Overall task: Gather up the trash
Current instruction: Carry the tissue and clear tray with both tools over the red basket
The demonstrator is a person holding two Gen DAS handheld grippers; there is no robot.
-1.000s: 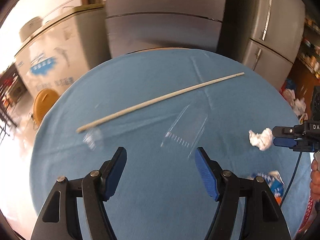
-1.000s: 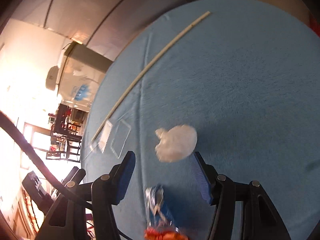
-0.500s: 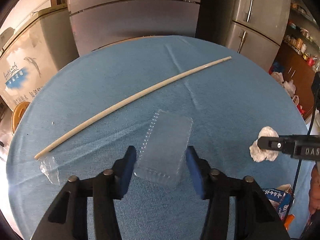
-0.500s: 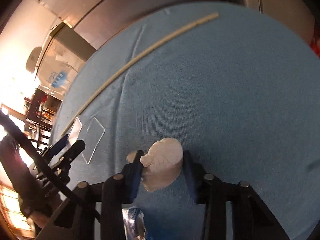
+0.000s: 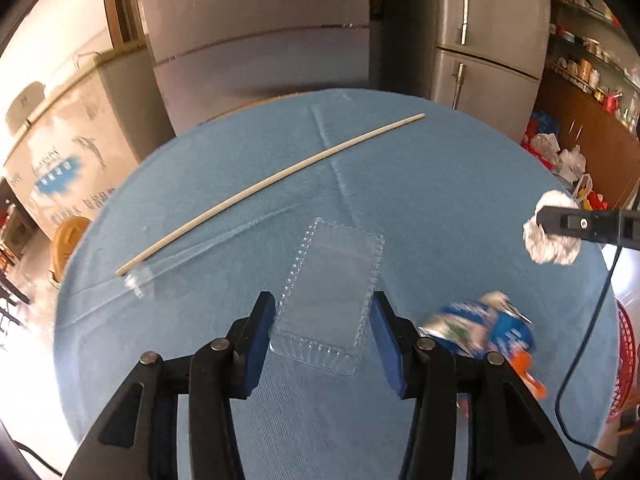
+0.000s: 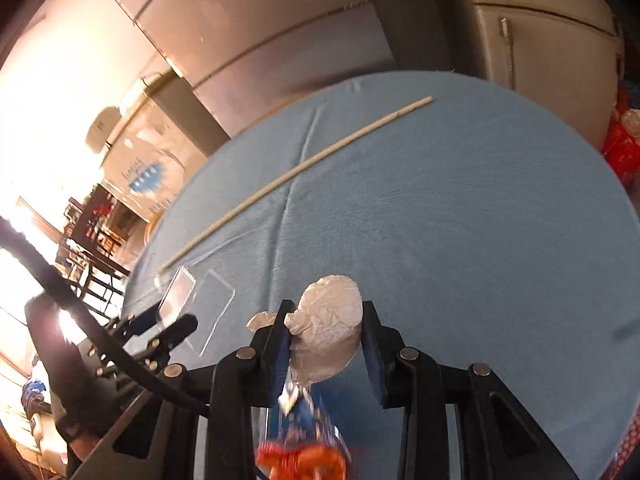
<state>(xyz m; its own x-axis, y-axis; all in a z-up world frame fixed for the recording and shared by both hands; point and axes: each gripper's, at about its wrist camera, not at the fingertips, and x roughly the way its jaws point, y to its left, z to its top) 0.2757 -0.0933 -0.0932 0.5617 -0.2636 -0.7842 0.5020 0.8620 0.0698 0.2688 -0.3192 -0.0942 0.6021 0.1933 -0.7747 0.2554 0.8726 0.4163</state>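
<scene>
Trash on round blue worktop [image 5: 440, 200]: clear tray [image 5: 330, 292], tissue wad [image 6: 326, 330], blue/orange wrapper [image 5: 484, 330], long pale stick [image 5: 272, 180], small clear scrap [image 5: 138, 282] at stick's near end.

L gripper [image 5: 324, 316]: jaws narrowed, closed on tray's long edges; tray near end sits between pads, far end projects fwd.

R gripper [image 6: 324, 332]: jaws narrowed, clamped on wad; wad bulges above and below pads, appears raised clear of cloth. In L view, wad is at R edge, well apart from tray.

Wrapper lies below R gripper, motion-blurred. Stick lies diagonally across far half of worktop.
</scene>
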